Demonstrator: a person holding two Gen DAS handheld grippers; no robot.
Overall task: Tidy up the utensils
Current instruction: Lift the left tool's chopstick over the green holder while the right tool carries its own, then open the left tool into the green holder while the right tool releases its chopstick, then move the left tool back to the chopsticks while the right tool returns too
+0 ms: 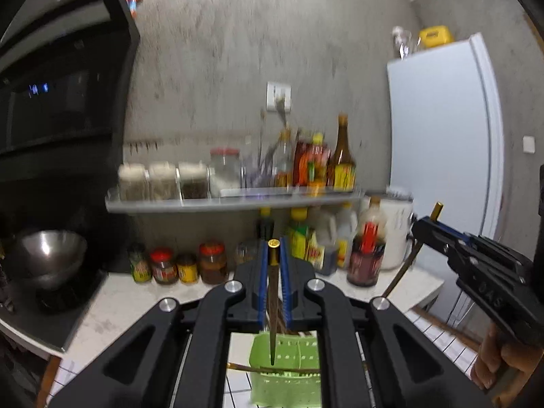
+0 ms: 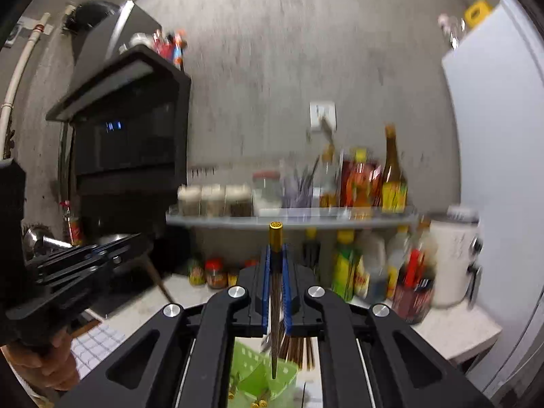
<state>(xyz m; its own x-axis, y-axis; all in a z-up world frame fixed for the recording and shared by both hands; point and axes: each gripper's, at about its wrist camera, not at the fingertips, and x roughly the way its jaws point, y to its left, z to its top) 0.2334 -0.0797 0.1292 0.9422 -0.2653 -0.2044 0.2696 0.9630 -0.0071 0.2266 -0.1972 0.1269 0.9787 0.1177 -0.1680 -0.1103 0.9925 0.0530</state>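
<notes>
My left gripper (image 1: 274, 255) is shut on a dark chopstick (image 1: 273, 302) with a gold cap, held upright, its tip over a green perforated utensil basket (image 1: 289, 367). My right gripper (image 2: 276, 258) is shut on another gold-capped chopstick (image 2: 275, 306), also upright above the green basket (image 2: 261, 377). Several more chopsticks (image 2: 299, 350) stand in the basket. The right gripper also shows in the left wrist view (image 1: 425, 226), holding its chopstick slanted. The left gripper shows at the left of the right wrist view (image 2: 136, 241).
A glass shelf (image 1: 234, 200) with spice jars and sauce bottles runs along the grey wall. More jars and bottles (image 1: 190, 267) stand on the white counter. A steel bowl (image 1: 47, 251) and black hood are at left, a white fridge (image 1: 442, 136) at right.
</notes>
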